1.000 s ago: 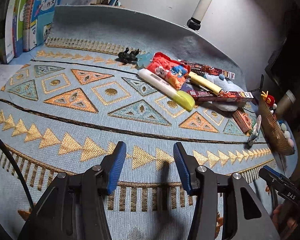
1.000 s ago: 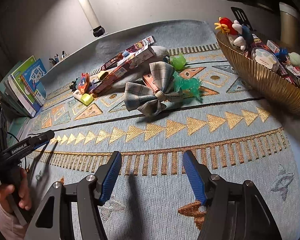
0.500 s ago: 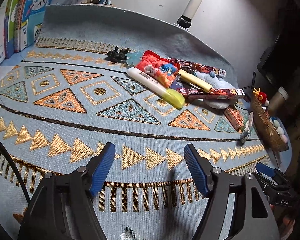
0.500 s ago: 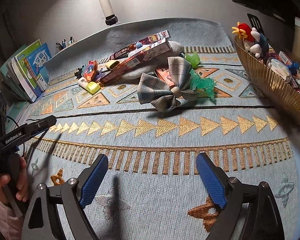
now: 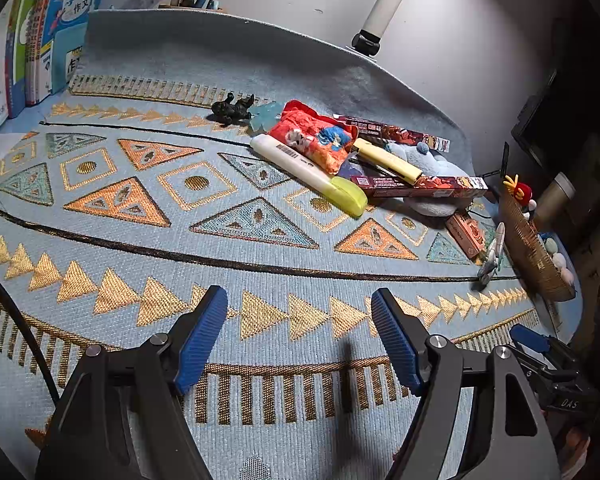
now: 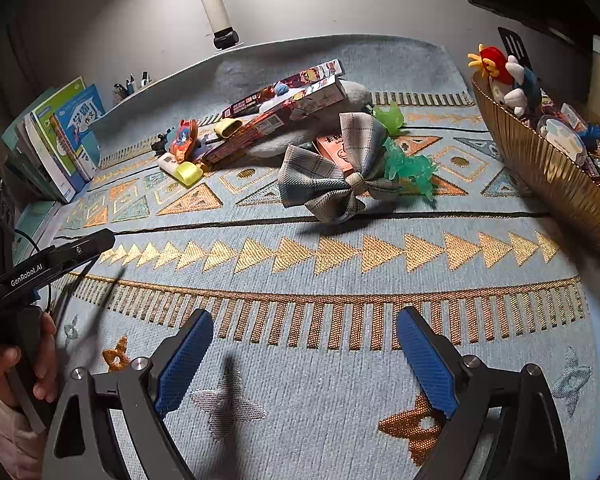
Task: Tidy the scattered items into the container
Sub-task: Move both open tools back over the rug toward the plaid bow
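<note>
Right wrist view showed the right gripper [image 6: 304, 360] low over the blue woven mat with gold triangles [image 6: 340, 400], its blue-padded tongs spread wide and holding nothing; at 9 o'clock the left gripper [image 6: 80, 246] hovered in a hand, and the left wrist view showed that gripper's [image 5: 300, 336] tongs likewise parted and empty. Toward 12 o'clock from the right tongs lay the grey plaid fabric bow [image 6: 332, 172], flat on the mat, just beside a translucent green rubbery toy [image 6: 410, 168] at its 3 o'clock and overlapping an orange card box [image 6: 336, 152] behind it; further off, around 11 o'clock, sat a long red printed carton [image 6: 276, 120] across a grey plush toy [image 6: 352, 96], then a white and yellow highlighter pen [image 6: 180, 166]; the ribbed gold basket [image 6: 540, 168], already part filled, stood at 2 o'clock.

The bow looked the likely next pick; its long axis ran from about 8 o'clock to 2 o'clock, wings splayed either side of a narrow central knot. A sound grasp would probably close across that knot, tongs turned square to the long axis, coming down steeply so the pads missed the green toy; soft fabric would likely sag, so a high lift over the basket rim seemed wise.
</note>
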A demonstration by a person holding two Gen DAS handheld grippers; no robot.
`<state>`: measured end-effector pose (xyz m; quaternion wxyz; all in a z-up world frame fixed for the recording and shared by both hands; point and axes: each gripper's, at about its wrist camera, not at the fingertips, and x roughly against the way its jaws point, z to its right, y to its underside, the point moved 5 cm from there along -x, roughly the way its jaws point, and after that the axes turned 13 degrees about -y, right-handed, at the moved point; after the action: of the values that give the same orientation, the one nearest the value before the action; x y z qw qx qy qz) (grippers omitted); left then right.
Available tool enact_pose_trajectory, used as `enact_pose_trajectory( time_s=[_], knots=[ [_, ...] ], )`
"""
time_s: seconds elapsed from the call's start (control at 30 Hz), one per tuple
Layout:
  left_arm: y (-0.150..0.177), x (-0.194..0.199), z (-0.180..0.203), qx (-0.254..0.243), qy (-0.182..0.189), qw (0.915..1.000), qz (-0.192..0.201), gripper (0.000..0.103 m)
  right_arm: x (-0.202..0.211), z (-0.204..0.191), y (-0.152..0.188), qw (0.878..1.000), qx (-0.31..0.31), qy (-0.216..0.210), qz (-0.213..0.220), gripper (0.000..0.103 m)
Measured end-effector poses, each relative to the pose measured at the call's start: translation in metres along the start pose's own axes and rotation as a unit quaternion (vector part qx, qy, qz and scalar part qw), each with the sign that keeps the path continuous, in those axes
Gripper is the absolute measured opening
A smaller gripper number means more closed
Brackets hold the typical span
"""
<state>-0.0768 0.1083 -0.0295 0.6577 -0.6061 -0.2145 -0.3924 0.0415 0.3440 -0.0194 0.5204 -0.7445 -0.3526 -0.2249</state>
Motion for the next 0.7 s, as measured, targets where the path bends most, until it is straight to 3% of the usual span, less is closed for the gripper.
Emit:
enact_pose_trajectory(
  time_s=[0.5,0.6,0.7],
  knots=[
    [-0.005,0.005,-0.005,0.014,0.004,0.9999,-0.006,0.074,-0.003,-0.003,0.0,1.0,0.008,-0.003,-0.008,0.099],
    [-0.039,0.024,-0.024,0.049,0.012,0.9973,0.053,0.074,-0.004,-0.004,0.001,1.0,0.014,0.001,-0.013,0.1],
    [-0.09,0.016,-0.032,0.014,-0.051,0.9957,0.076,0.074,-0.005,-0.004,0.0,1.0,0.016,-0.001,-0.016,0.101]
  ],
)
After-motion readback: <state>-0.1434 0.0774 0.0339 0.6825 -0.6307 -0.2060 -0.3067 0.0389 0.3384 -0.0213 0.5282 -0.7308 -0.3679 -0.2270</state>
